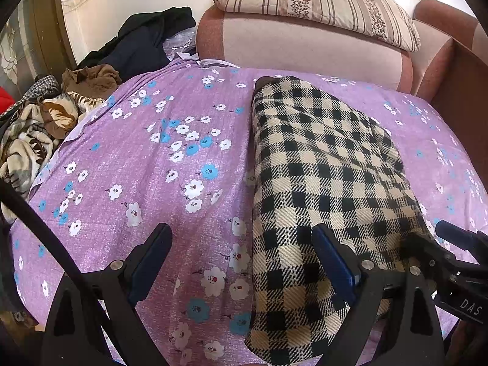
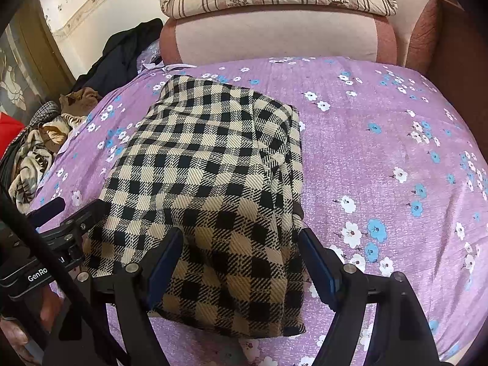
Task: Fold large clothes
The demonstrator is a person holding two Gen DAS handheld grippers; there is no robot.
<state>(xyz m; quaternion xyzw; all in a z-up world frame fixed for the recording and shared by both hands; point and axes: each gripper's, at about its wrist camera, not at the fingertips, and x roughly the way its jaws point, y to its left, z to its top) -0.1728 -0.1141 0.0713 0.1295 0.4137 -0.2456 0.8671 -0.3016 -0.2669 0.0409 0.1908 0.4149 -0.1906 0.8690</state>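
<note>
Your left gripper (image 1: 242, 257) had its jaws spread wide with nothing clamped: one blue pad (image 1: 151, 262) hung over bare purple sheet, the other over the near left edge of the checked garment (image 1: 323, 183). Whether that second pad touched the cloth could not be told. Your right gripper (image 2: 241, 259) was likewise parted, both fingers above the near end of the same garment, the right pad (image 2: 318, 263) close to its right border, nothing pinched between them.

Both tools were angled steeply down toward the bed, side by side, each showing at the edge of the other's view. Part of your hand (image 2: 45, 308) showed beneath the left tool in the right wrist view.

The garment, black-and-cream check, lay folded into a long block on the flowered purple sheet (image 1: 146, 158), its length running away from you toward the sofa backrest (image 1: 305, 48). Its left edge was straight; along the right side a folded layer sat on top with a dark lining peeking out.

You had open sheet on both sides of the garment, wide to the left and wide to the right. At the far left, a heap of other clothes (image 1: 39, 128) crowded the bed's edge, with dark clothing (image 1: 143, 42) behind it. A striped pillow (image 1: 317, 3) rested on top of the backrest, well apart from the garment.
</note>
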